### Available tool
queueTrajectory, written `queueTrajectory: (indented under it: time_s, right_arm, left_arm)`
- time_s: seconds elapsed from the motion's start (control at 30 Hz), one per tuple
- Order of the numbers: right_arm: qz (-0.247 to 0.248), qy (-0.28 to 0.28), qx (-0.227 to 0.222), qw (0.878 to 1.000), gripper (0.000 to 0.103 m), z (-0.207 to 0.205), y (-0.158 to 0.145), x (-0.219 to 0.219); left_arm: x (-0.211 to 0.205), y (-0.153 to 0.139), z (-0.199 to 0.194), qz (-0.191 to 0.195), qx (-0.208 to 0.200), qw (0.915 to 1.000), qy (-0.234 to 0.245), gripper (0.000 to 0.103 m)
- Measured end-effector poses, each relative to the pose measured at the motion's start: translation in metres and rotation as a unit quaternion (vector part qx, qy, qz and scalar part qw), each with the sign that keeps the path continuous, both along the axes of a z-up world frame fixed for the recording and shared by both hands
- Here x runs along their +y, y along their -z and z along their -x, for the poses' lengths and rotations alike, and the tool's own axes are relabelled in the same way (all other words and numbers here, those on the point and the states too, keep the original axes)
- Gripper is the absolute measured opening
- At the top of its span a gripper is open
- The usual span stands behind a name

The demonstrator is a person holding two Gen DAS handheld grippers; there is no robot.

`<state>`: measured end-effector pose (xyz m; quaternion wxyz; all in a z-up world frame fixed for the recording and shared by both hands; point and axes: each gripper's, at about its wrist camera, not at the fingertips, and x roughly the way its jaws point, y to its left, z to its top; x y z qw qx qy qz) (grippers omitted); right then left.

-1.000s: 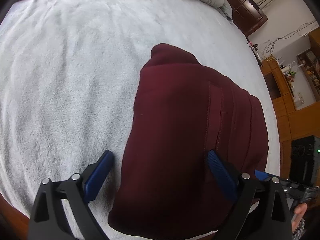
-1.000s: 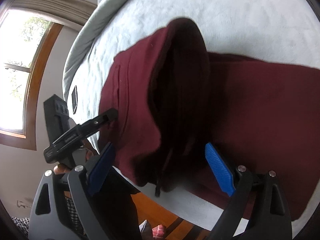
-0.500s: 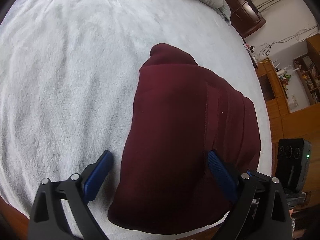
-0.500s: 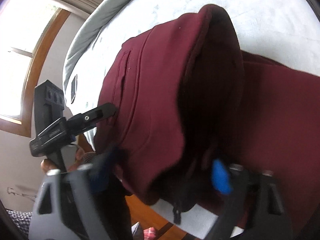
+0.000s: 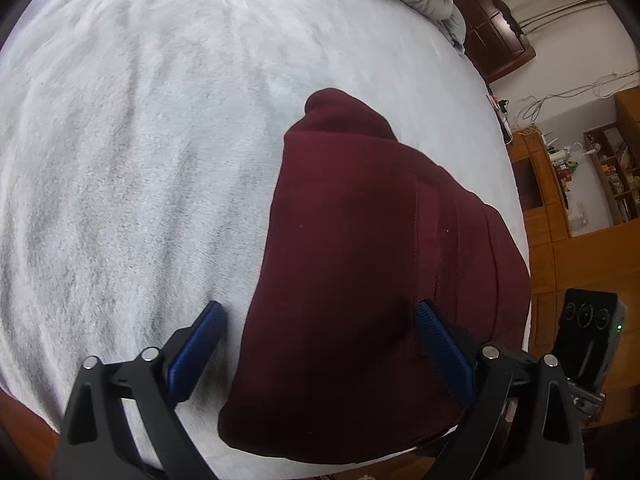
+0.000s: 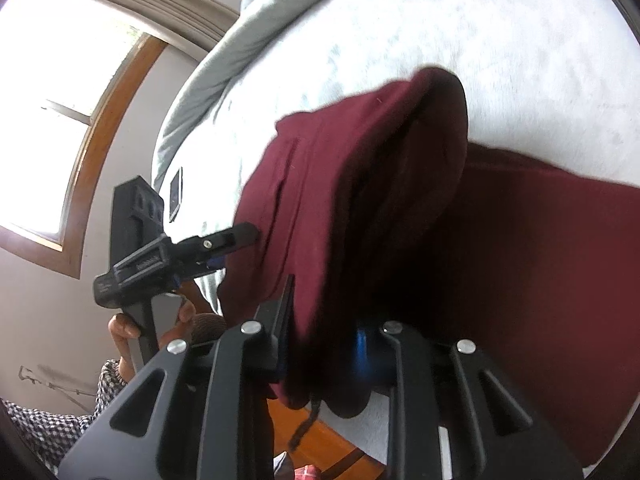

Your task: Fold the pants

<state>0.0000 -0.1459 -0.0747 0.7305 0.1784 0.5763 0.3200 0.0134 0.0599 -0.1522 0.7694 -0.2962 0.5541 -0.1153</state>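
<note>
The dark maroon fleece pants lie folded at the near edge of the bed covered in a pale grey plush blanket, with one layer lifted clear of the rest on the right. The right gripper has its fingers pinched tight on that raised fold by the waistband. The left gripper holds its blue-padded fingers spread wide over the near end of the pants, gripping nothing.

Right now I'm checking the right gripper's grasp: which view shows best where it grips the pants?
The right wrist view: the right gripper is shut on a bunched edge of the maroon pants. The left wrist view shows only its body past the pants, not the fingers.
</note>
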Motion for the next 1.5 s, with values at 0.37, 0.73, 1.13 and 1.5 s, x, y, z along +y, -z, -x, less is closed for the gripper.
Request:
queueTrajectory:
  time_s: [0.37,0.73,1.13,1.5]
  right_arm:
    - [0.021,0.034,-0.042,0.998,0.022,0.013,-0.045,-0.063]
    - [0.05,0.091,-0.019,0.994,0.02,0.043,-0.026,-0.138]
    - [0.069,0.097,0.024,0.993,0.06,0.045,0.009,-0.144]
    - [0.057,0.125,0.003,0.991,0.06,-0.026,0.002,-0.156]
  left_arm:
    - [-0.034,-0.027,0.008,-0.006,-0.025,0.9987,0.043,0.096]
    - [-0.087,-0.024,0.005,-0.041,-0.016,0.9936,0.104,0.096]
    - [-0.094,-0.007,0.008,-0.043,0.016,0.9913,0.123,0.096]
    - [-0.065,-0.015,0.014,-0.039,0.011,0.9943,0.098,0.096]
